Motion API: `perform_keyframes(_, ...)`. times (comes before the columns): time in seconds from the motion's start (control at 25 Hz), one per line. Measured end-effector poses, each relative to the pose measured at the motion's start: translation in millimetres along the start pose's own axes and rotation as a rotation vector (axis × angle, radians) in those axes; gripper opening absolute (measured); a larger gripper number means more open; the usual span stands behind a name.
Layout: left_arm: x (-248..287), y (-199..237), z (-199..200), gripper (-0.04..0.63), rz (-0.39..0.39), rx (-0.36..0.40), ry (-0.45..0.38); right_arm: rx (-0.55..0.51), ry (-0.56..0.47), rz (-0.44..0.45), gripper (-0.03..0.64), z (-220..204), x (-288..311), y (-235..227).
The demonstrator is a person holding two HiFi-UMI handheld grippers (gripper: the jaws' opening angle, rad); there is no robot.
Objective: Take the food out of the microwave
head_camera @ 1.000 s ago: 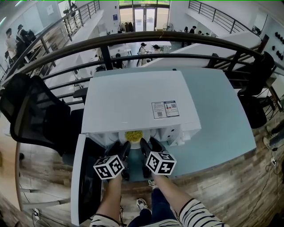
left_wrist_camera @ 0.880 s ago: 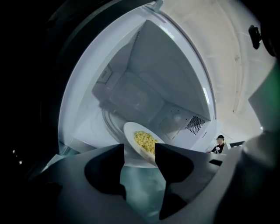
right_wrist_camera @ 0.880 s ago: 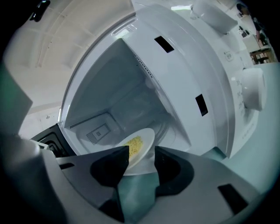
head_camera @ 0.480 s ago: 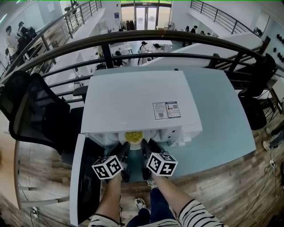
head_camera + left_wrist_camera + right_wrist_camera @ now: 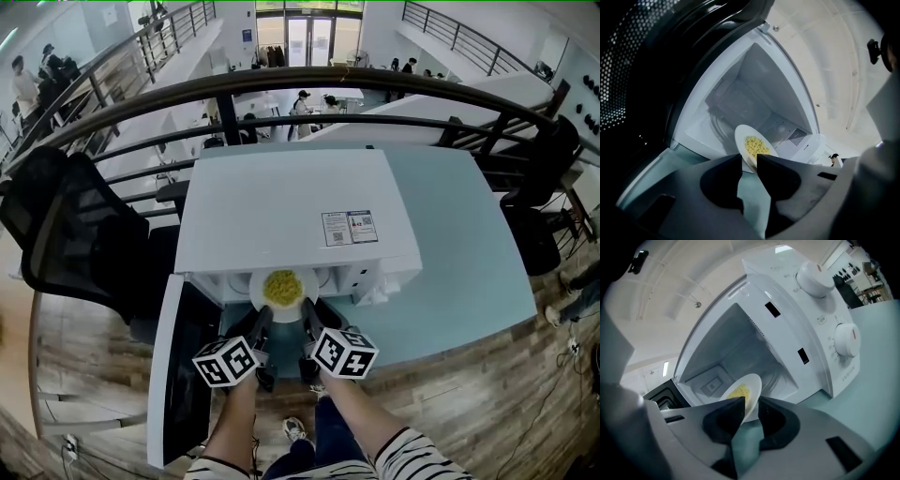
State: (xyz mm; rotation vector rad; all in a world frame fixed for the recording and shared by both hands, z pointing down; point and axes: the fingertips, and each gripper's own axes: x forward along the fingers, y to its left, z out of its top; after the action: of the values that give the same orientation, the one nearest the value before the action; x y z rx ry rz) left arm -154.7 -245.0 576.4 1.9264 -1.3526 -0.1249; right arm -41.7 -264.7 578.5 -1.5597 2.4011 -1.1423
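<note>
A white plate [image 5: 260,296] of yellow food [image 5: 281,286] sticks half out of the white microwave's [image 5: 291,211] open front. My left gripper [image 5: 263,320] has the plate's near left rim between its jaws, which are closing and pinch it. My right gripper [image 5: 307,313] is closing on the near right rim in the same way. In the left gripper view the plate [image 5: 743,140] with its food [image 5: 756,146] stands tilted between the dark fingers of the left gripper [image 5: 749,161]. The right gripper view shows the plate [image 5: 752,385] wedged between the fingers of the right gripper [image 5: 751,404].
The microwave door [image 5: 183,375] hangs open to the left. The microwave stands on a light blue table [image 5: 450,253], with two knobs [image 5: 847,339] on its right panel. A black chair [image 5: 66,234] stands at the left and a dark railing [image 5: 281,84] curves behind.
Both grippers' jaws have closed onto the plate's rim. The plate has slid forward, out of the cavity and toward me, so more of the food shows.
</note>
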Motion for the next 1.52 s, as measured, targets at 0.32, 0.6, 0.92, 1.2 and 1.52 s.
perform_keyframes(0.32, -30.8, -18.1, -10.8, 0.104, -0.022, -0.003, -0.014, 0.015, -0.034, -0.002, 0.089, -3.6, -36.2, 10.7)
perform_keyframes(0.6, -65.1, -40.5, -21.6, 0.098, -0.047, -0.003, -0.025, 0.023, -0.058, -0.005, 0.089, -9.9, -77.2, 23.0)
perform_keyframes(0.92, -95.3, -62.0, -35.2, 0.095, -0.058, -0.009, -0.034, 0.02, -0.063, 0.002, 0.087, -13.5, -116.3, 32.8)
perform_keyframes(1.2, -122.1, -81.7, -51.2, 0.094, -0.018, -0.02, -0.067, 0.02, -0.028, 0.039, 0.086, -17.6, -146.4, 36.4)
perform_keyframes(1.52, -155.2, -105.3, -76.6, 0.094, 0.039, -0.051, -0.122, -0.009, 0.03, 0.106, 0.083, -24.0, -185.5, 39.9)
